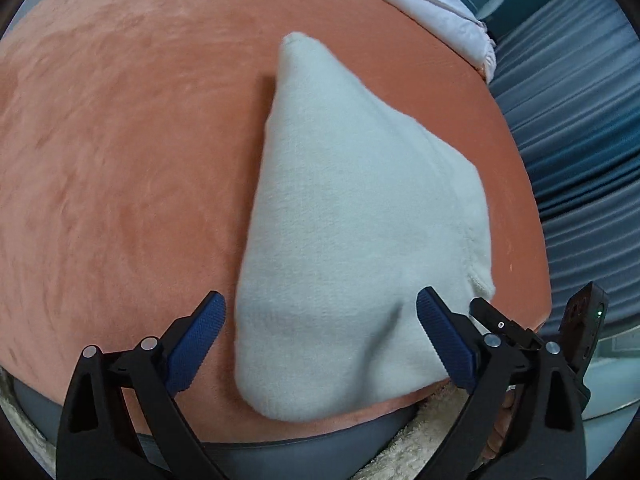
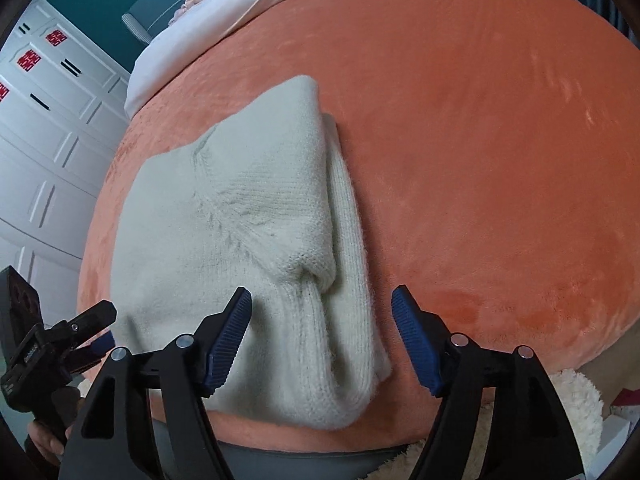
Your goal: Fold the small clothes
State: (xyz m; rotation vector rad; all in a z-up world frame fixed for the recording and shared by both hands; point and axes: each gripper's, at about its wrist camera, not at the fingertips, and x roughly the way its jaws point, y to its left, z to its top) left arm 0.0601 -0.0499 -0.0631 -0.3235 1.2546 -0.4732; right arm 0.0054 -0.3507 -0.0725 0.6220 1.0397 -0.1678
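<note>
The cream knitted garment (image 2: 248, 232) lies already folded on the orange bed (image 2: 500, 160), toward nine o'clock, with left gripper (image 1: 320, 340) and right gripper (image 2: 322, 332) both spread, holding nothing; little seems left.

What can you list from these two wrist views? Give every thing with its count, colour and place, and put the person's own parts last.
Knit garment: one, off-white, folded, lying on the blanket near its front edge.
Blanket: one, orange plush, covering the bed.
Bedding: one bundle, white, at the far end of the bed.
Wardrobe: one, white panelled doors with red stickers, left of the right wrist view.
Curtain: one, blue-grey, pleated, right of the left wrist view.
Fluffy rug: one, cream, below the bed's front edge.
Left claw: one, black with blue pads, open, astride the garment's near end.
Right claw: one, black with blue pads, open over the garment's ribbed edge.
</note>
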